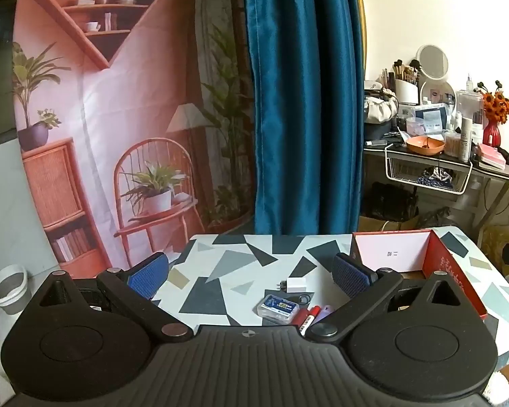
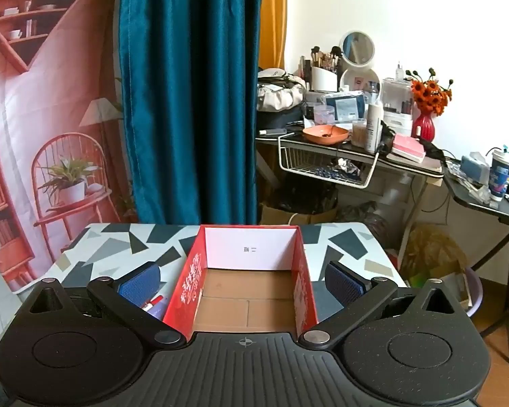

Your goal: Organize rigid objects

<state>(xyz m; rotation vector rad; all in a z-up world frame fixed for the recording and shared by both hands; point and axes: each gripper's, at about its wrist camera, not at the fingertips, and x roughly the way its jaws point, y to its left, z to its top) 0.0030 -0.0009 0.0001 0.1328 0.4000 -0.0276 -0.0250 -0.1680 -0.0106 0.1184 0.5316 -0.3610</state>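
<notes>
**Small items beside an open red box**

Behind a tabletop point(image 1: 220, 271) patterned with grey and black shards hang a blue curtain point(image 1: 302, 101) and a printed backdrop of shelves and plants point(image 1: 101, 101); a cluttered vanity desk point(image 2: 407, 166) stands further back on the right.

A red box point(image 2: 183, 298) with a white inner wall and brown cardboard floor sits open on the table's right part. To its left, near the front edge, lies a cluster of small things: a white charger plug point(image 1: 295, 285), a clear plastic case with a blue label point(image 1: 276, 308), a small black ring point(image 1: 304, 299), a red marker point(image 1: 310, 318) and a pale purple item point(image 1: 324, 312), the last three close together.

The left gripper point(image 1: 251, 271) hovers above this cluster, fingers spread wide and holding nothing. The right gripper point(image 2: 242, 279) hovers at the box, fingers likewise wide apart and bare, one on either side of the box walls in the right wrist view.
</notes>
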